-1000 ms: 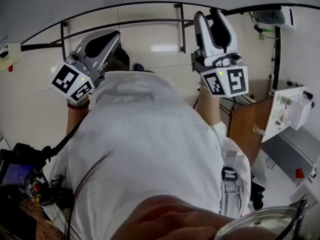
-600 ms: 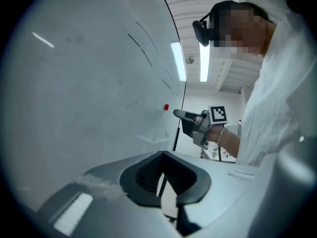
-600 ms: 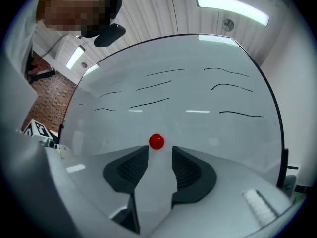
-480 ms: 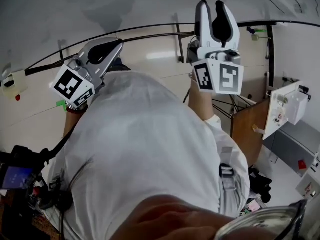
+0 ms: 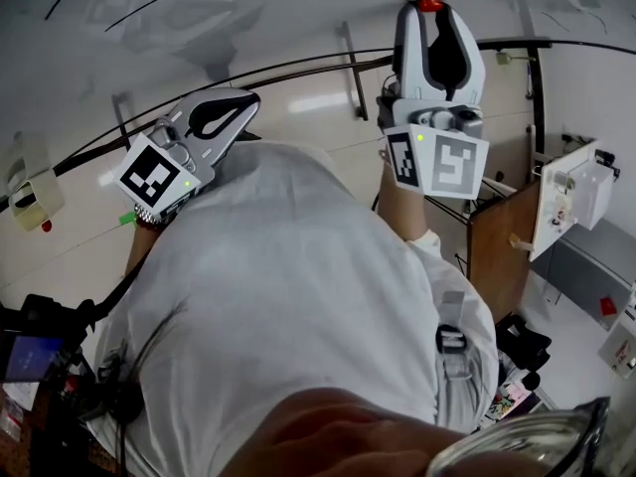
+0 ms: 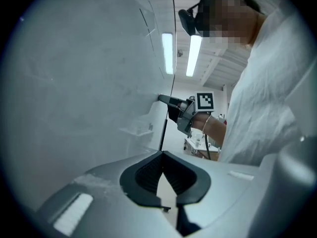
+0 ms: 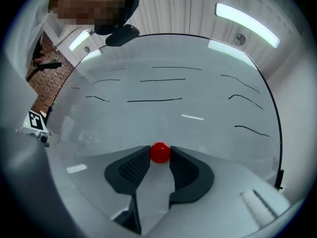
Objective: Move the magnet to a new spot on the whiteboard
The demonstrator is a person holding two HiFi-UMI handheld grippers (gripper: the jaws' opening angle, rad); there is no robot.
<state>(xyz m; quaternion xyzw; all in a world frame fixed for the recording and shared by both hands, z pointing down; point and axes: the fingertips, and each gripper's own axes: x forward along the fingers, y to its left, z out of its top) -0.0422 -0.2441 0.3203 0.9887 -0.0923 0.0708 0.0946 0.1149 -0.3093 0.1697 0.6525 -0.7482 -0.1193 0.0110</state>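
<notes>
Where the right gripper (image 5: 434,23) reaches up at one o'clock in the head view, its two jaws pinch the small red magnet (image 7: 160,152) between their tips. The magnet sits low on the whiteboard (image 7: 208,128), though I can't tell whether it actually touches the surface. Thin black marker lines (image 7: 154,100) cross the board at twelve o'clock from the magnet, well apart from it. The left gripper (image 5: 241,104) is raised at ten o'clock in the head view, close beside the board. Its jaws are pressed together at the tips with nothing between them. The person's white shirt (image 5: 288,296) fills the middle.
</notes>
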